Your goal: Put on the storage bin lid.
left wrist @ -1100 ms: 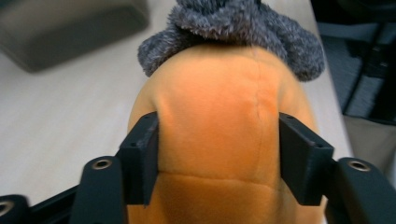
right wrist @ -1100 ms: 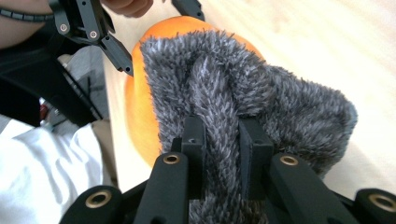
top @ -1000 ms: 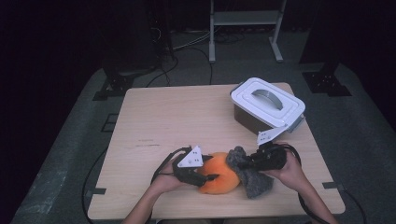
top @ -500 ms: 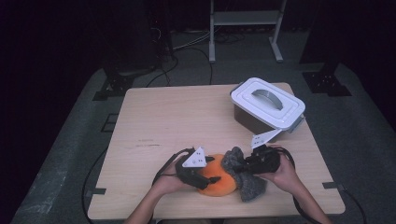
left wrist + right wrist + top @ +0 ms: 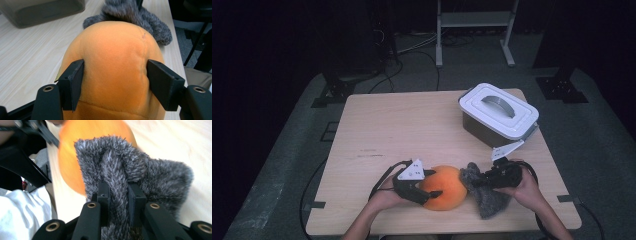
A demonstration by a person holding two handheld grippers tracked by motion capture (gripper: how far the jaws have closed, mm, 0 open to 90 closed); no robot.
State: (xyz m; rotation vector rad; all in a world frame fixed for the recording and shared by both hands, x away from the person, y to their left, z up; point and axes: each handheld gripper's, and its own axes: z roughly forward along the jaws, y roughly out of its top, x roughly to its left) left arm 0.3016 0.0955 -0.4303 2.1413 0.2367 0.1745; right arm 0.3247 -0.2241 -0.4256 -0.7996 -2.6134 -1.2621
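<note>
1. Orange plush made up the round body of the soft toy (image 5: 443,187), which lay at the near edge of the wooden table (image 5: 412,125), between the two hands.
2. On the person's left, the left gripper (image 5: 432,184) had its jaws spread wide around the orange body; the left gripper view showed both pads pressed into the plush on either side (image 5: 113,72).
3. On the person's right, the right gripper (image 5: 477,181) was closed tight on a fold of the toy's grey fur (image 5: 484,197); the right gripper view showed the pile pinched between the two jaws (image 5: 116,192), with the orange body just beyond.
4. The grey fur met the orange body at its right side and spread toward the table's near right edge.
5. Compared with half a second before, the orange body sat a little farther right and rounder, the grey fur hung lower beside it, and both grippers kept the same holds.
6. Farther back on the right, well apart from the toy, stood a lidded container (image 5: 497,112) with a white lid and grey handle, where it had been before.
</note>
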